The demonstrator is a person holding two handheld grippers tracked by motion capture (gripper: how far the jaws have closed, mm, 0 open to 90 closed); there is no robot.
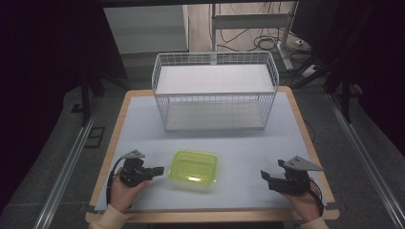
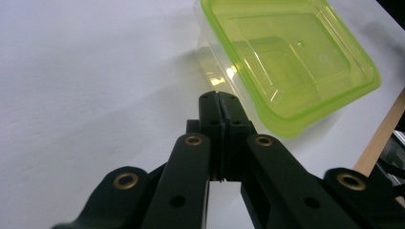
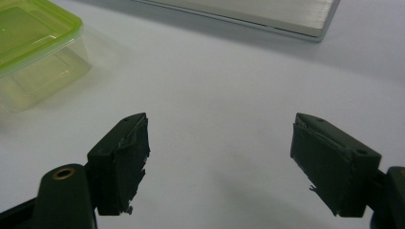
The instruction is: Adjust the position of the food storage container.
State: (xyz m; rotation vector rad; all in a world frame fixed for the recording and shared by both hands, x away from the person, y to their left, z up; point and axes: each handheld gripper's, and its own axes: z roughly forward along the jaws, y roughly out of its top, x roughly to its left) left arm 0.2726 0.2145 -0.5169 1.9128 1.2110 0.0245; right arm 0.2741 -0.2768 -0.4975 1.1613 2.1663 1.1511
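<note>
Reaching for the lidded box (image 1: pixel 194 166)

Left hand-held gripper (image 1: pixel 159 170), jaws together beside it, should part before gripping; right hand-held gripper (image 1: pixel 263 174) waits apart.

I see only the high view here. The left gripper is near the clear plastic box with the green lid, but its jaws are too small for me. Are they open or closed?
Observer: Closed. In the left gripper view the left gripper has its two black jaws pressed together with nothing between them.
Operator: Do they touch the box?
Observer: No. The clear plastic box with the green lid lies just beyond the tips, with a strip of white table between them.
Operator: And the right gripper?
Observer: Its own view shows the right gripper wide open, torn padding on both pads, above bare table.
</note>
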